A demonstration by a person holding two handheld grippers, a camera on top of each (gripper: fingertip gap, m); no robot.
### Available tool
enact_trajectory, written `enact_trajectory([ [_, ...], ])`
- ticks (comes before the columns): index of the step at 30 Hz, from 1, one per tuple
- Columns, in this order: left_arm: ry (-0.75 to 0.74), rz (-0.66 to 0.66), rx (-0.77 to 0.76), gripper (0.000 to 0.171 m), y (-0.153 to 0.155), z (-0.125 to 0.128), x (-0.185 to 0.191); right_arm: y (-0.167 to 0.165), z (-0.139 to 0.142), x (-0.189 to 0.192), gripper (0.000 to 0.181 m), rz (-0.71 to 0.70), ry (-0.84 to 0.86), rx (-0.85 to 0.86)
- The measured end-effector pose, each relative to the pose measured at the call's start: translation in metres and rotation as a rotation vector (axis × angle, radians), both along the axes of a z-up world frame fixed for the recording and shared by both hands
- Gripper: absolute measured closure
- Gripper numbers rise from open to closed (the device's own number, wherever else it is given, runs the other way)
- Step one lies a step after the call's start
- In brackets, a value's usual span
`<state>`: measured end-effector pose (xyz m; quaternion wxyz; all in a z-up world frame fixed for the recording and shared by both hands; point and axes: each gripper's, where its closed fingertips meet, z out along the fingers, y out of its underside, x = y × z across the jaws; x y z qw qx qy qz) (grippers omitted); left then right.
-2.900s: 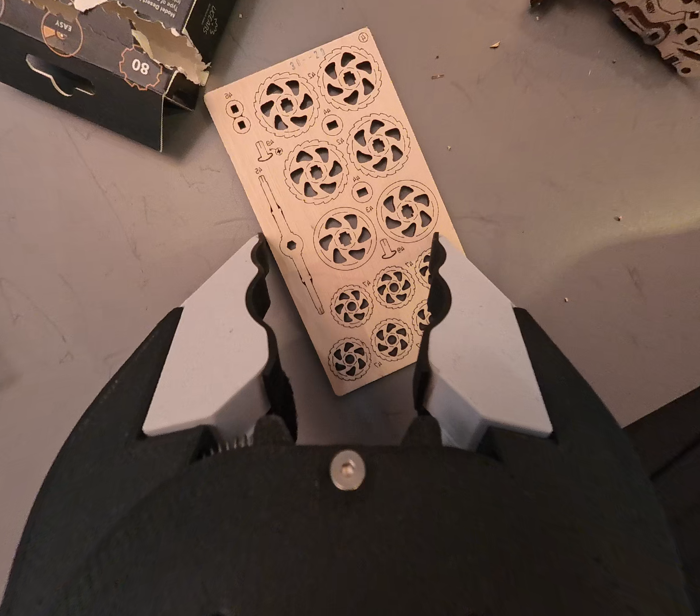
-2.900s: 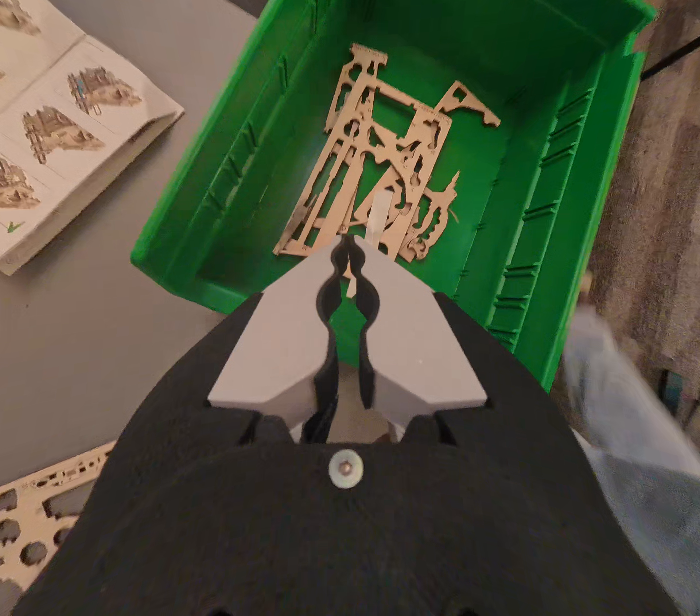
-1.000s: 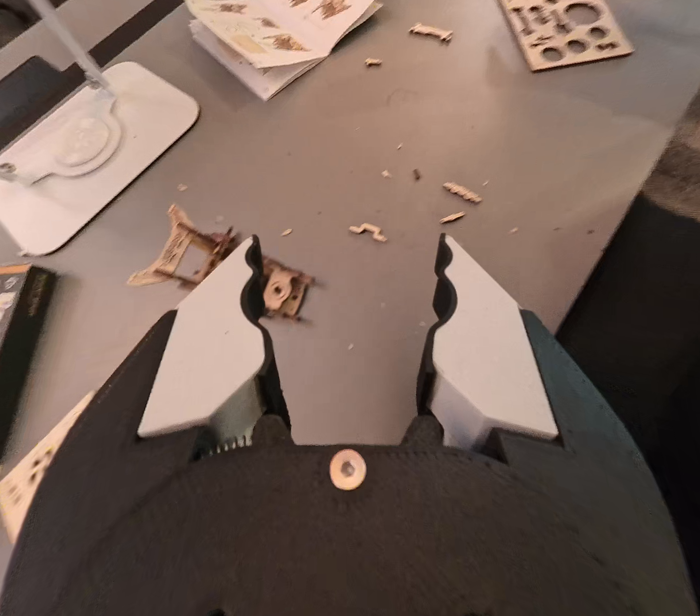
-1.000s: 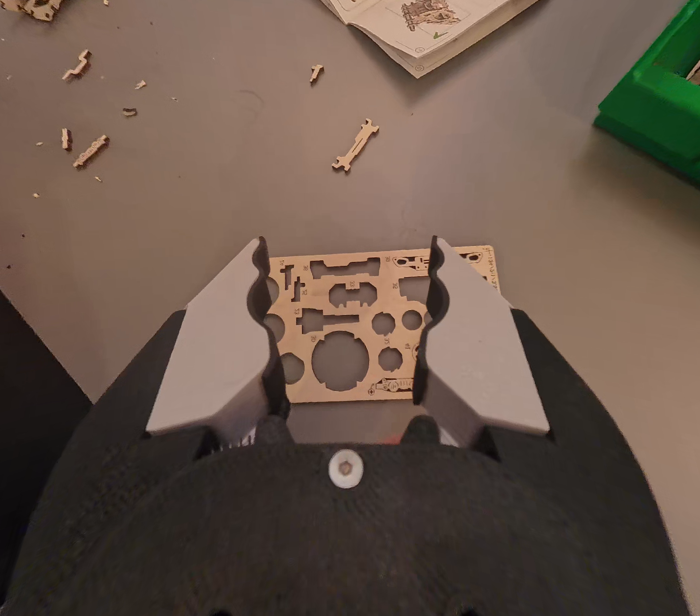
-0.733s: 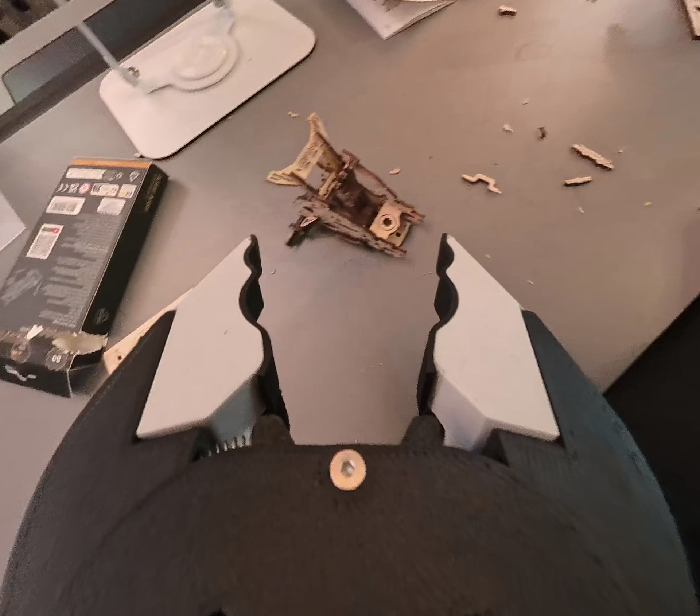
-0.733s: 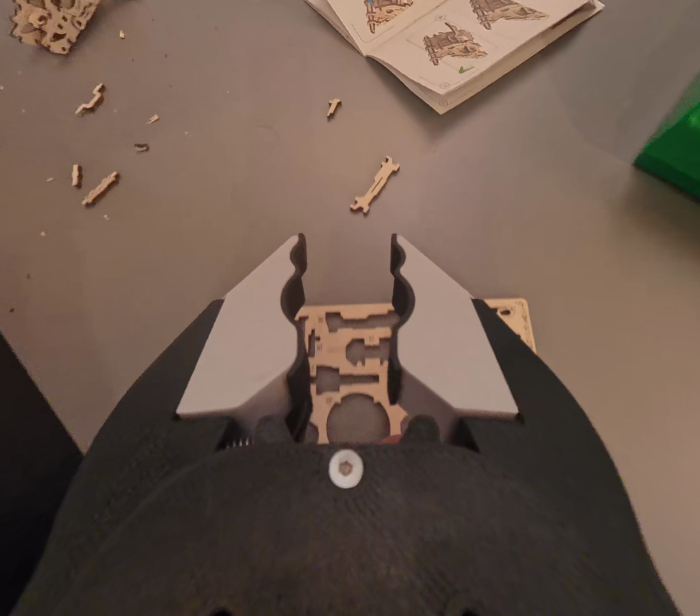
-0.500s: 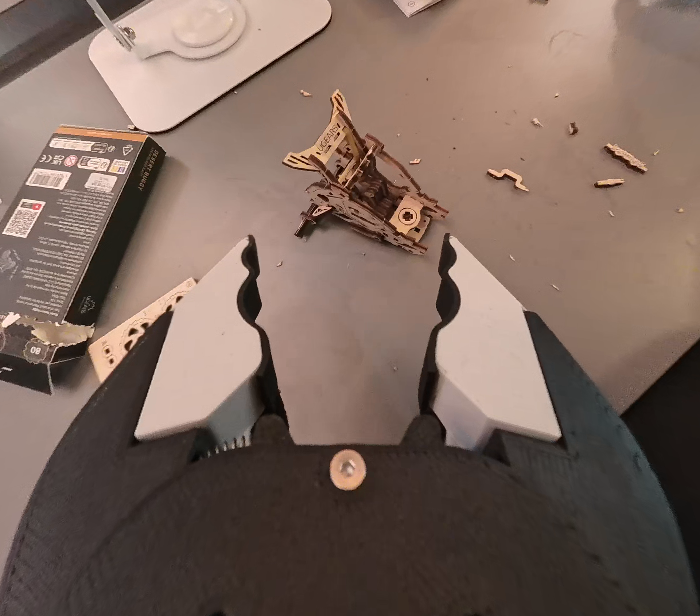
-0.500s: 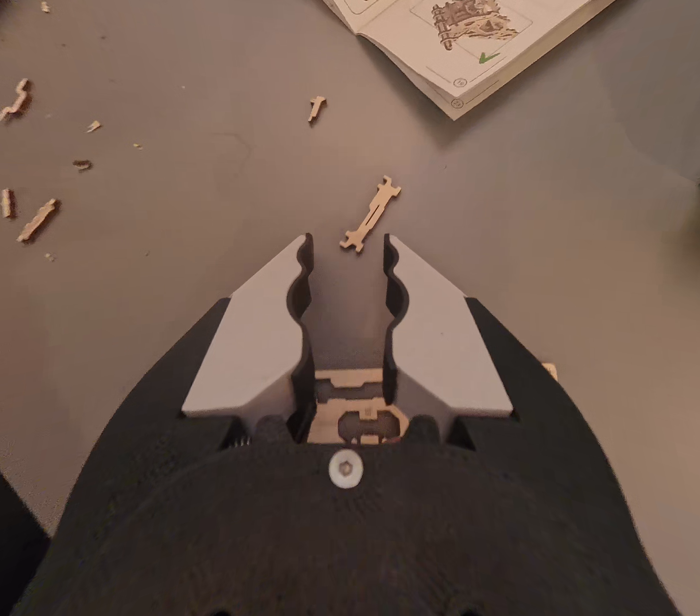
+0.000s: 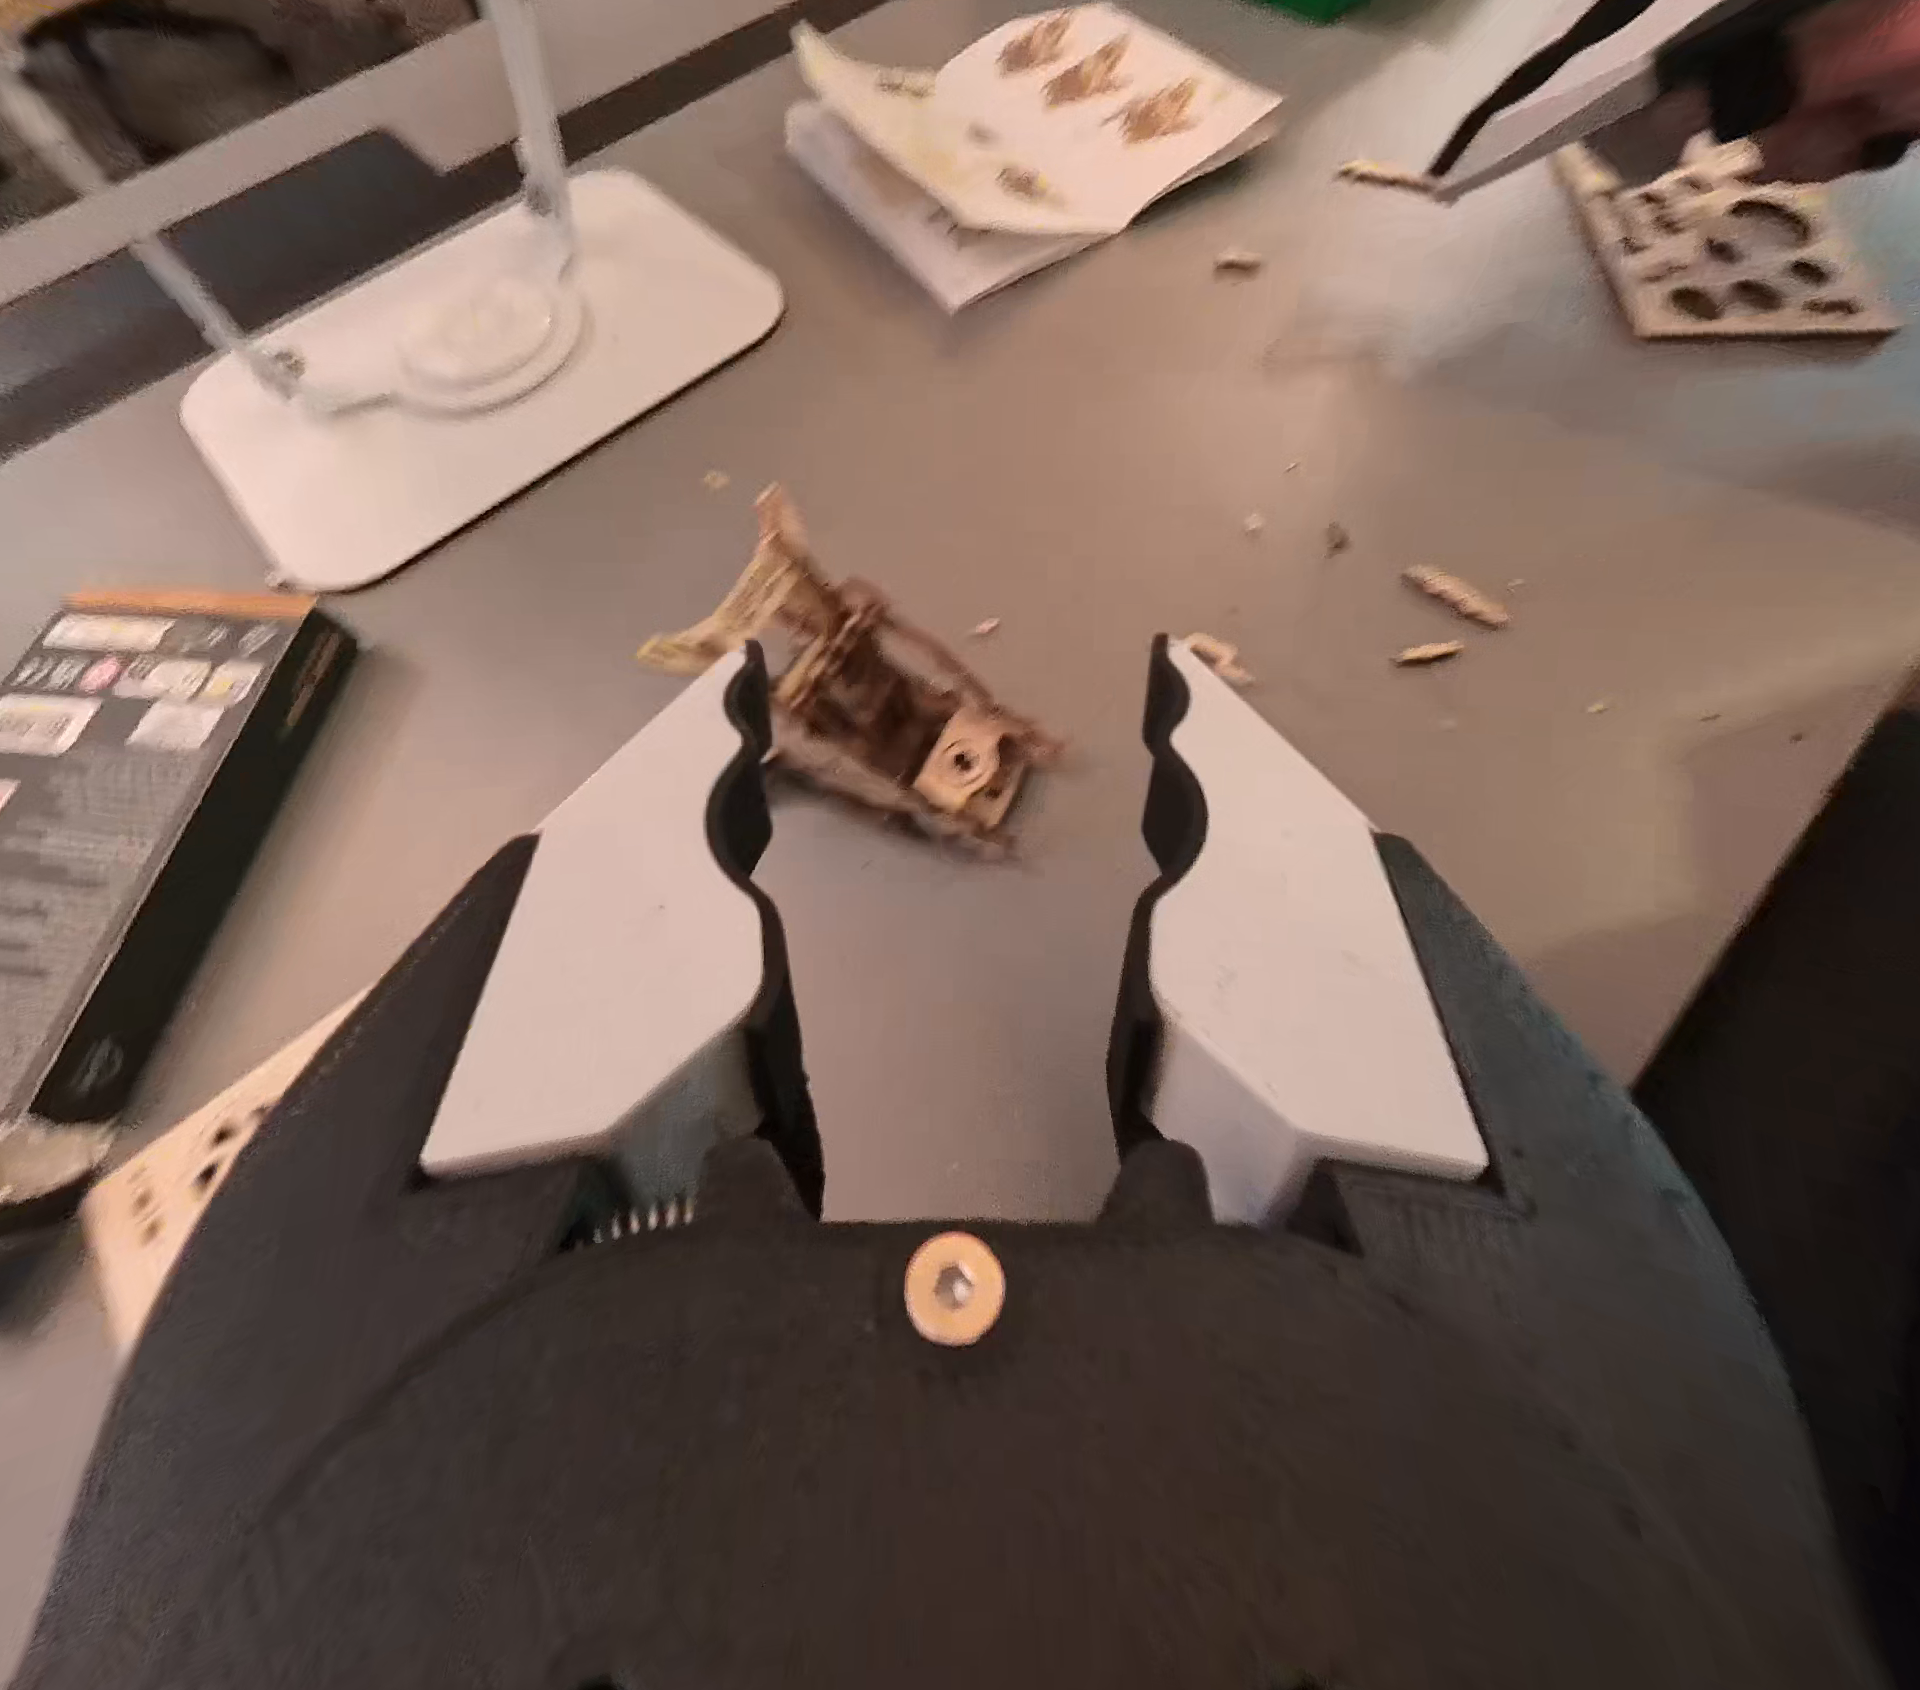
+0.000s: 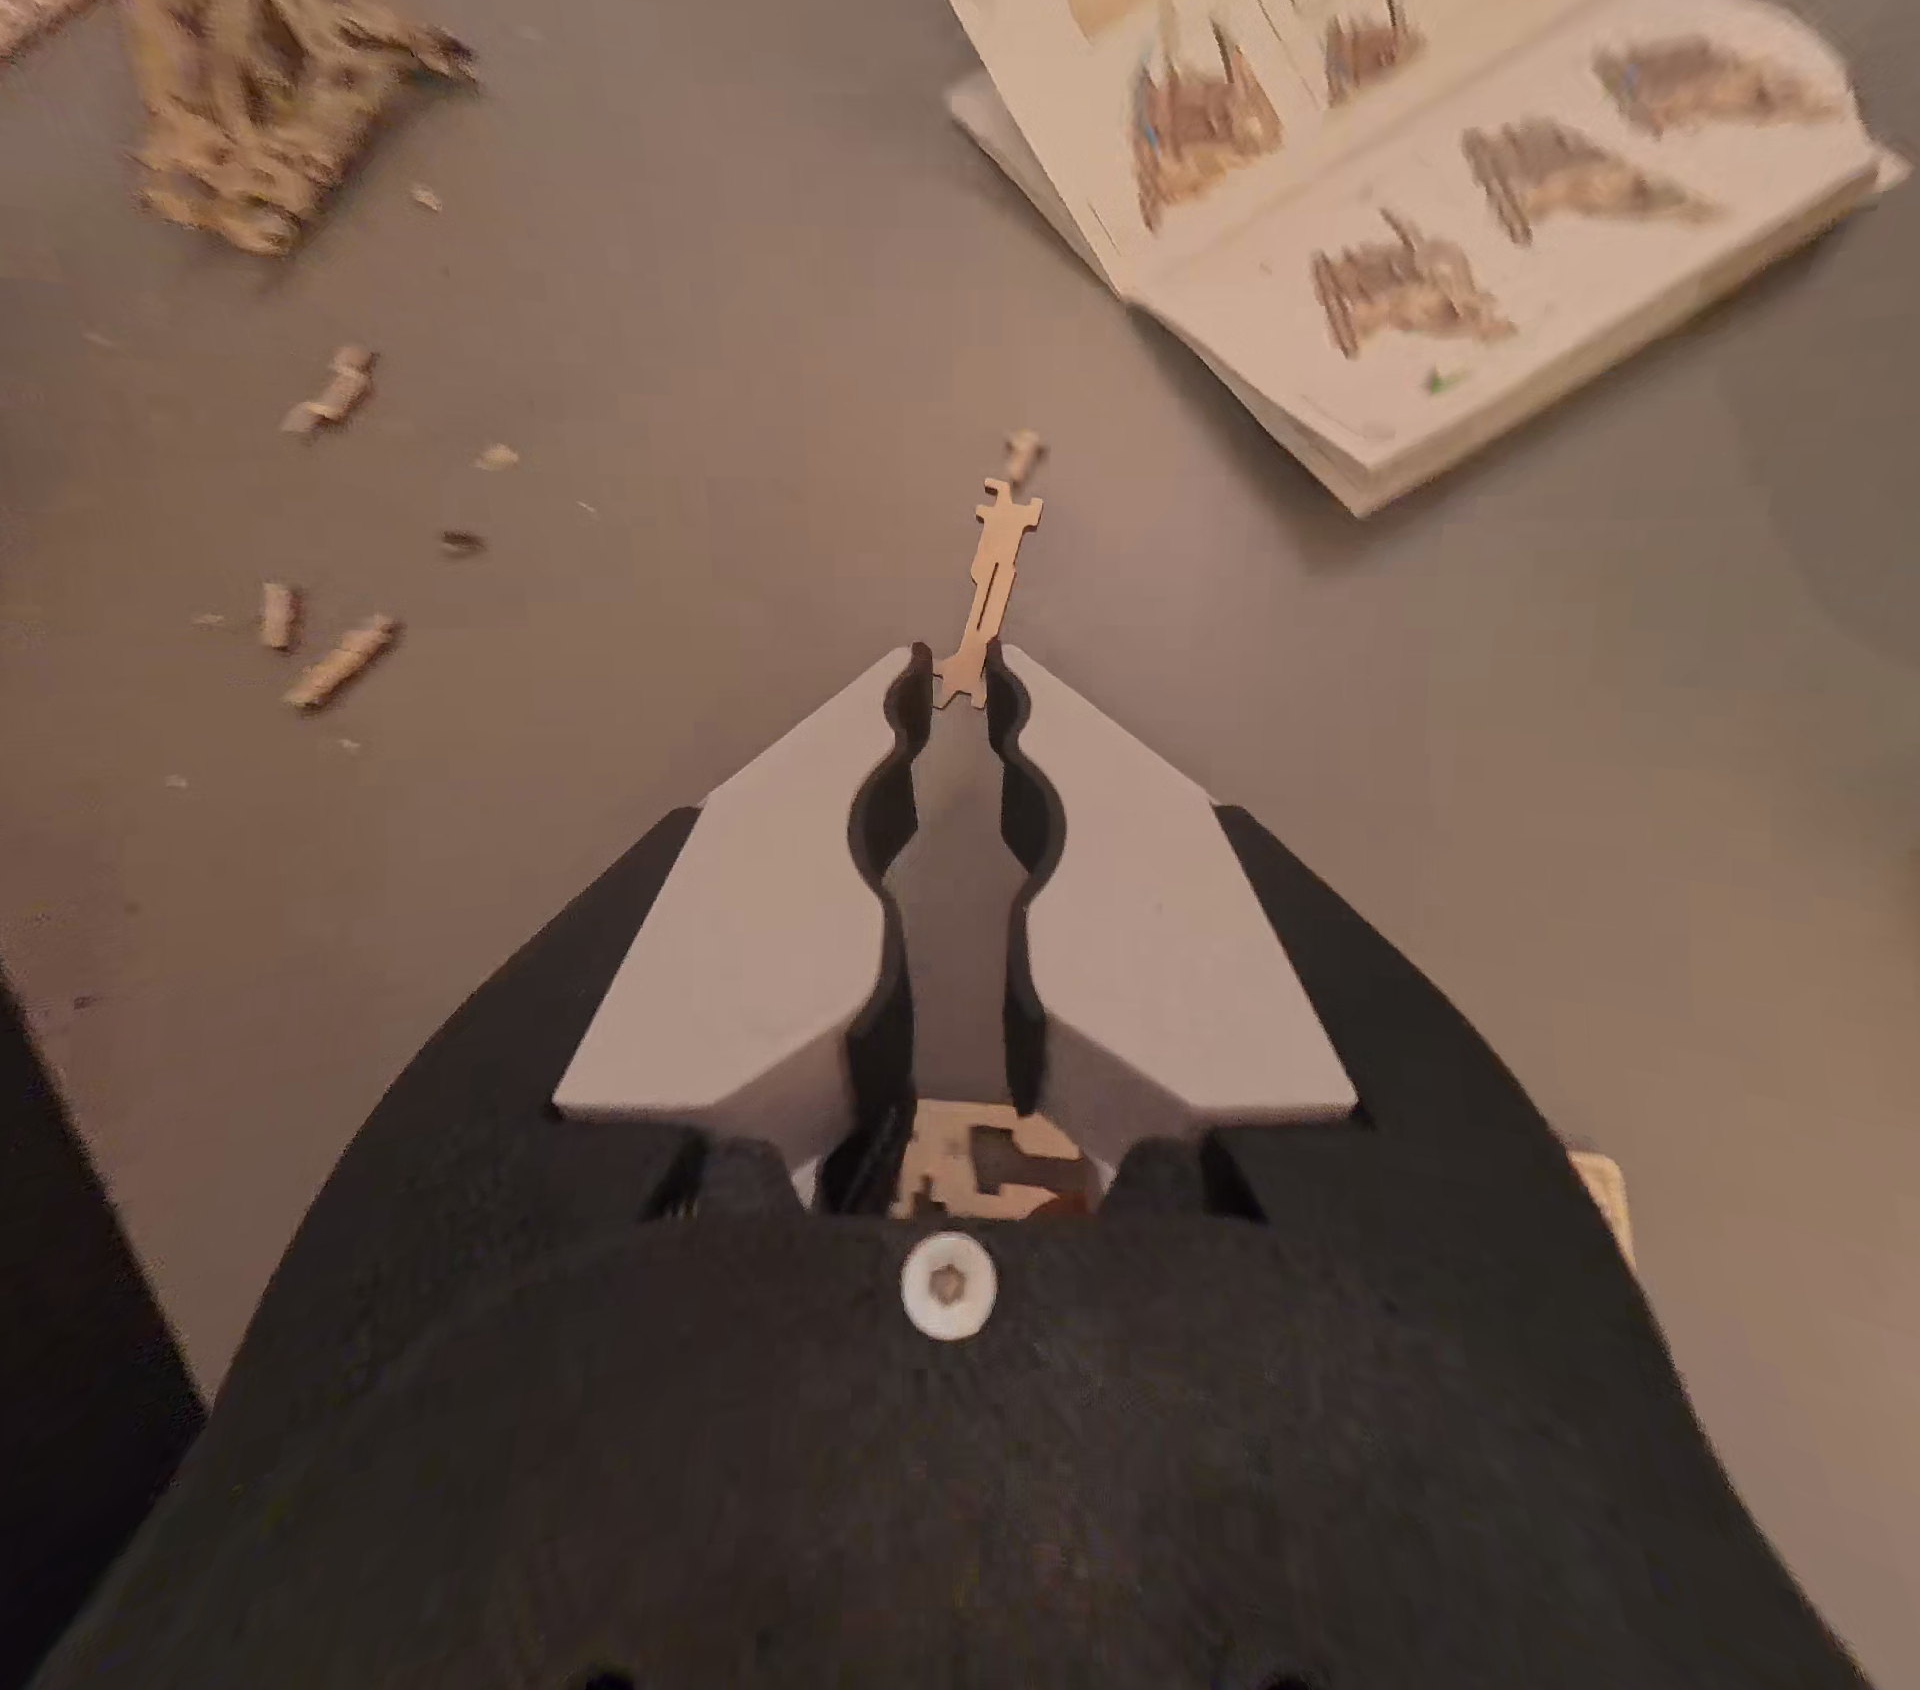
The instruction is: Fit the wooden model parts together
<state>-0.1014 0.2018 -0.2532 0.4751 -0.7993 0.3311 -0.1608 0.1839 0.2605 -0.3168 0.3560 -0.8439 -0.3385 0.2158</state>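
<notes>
- Left gripper [image 9: 951, 684]: jaws wide apart, empty, above the model [image 9: 883, 705].
- Right gripper [image 10: 954, 661]: tips nearly closed, pinching a thin strip [image 10: 995, 575] over the table [image 10: 727, 393].

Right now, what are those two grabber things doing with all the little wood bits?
A person is building a wooden model. The right gripper has its jaws closed on one end of a thin wooden strip. The left gripper hovers with jaws wide open over the half-built model on the grey table, not touching it.
</notes>
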Motion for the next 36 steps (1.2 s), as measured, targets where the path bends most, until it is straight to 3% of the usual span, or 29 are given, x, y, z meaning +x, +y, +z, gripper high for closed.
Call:
enact_trajectory([
  [6,-0.242,-0.183,-0.065,0.135,-0.019,0.021,0.09,-0.033,0.071,-0.063,0.173,0.13,0.235,0.178],
  [13,-0.454,-0.274,-0.175,0.139,-0.012,0.028,0.155,-0.07,0.108,-0.12,0.173,0.254,0.299,0.352],
  [19,-0.648,-0.307,-0.247,0.148,-0.009,0.04,0.162,-0.072,0.12,-0.128,0.173,0.239,0.293,0.484],
  [25,-0.896,-0.296,-0.311,0.145,-0.003,0.056,0.15,-0.068,0.118,-0.124,0.173,0.238,0.231,0.535],
  [28,-0.926,-0.306,-0.338,0.147,-0.003,0.056,0.153,-0.07,0.113,-0.127,0.173,0.252,0.201,0.556],
  [32,-0.958,-0.332,-0.375,0.17,-0.007,0.054,0.158,-0.072,0.11,-0.132,0.173,0.26,0.151,0.598],
  [36,-0.975,-0.323,-0.386,0.17,-0.008,0.053,0.156,-0.073,0.109,-0.134,0.173,0.271,0.15,0.603],
])
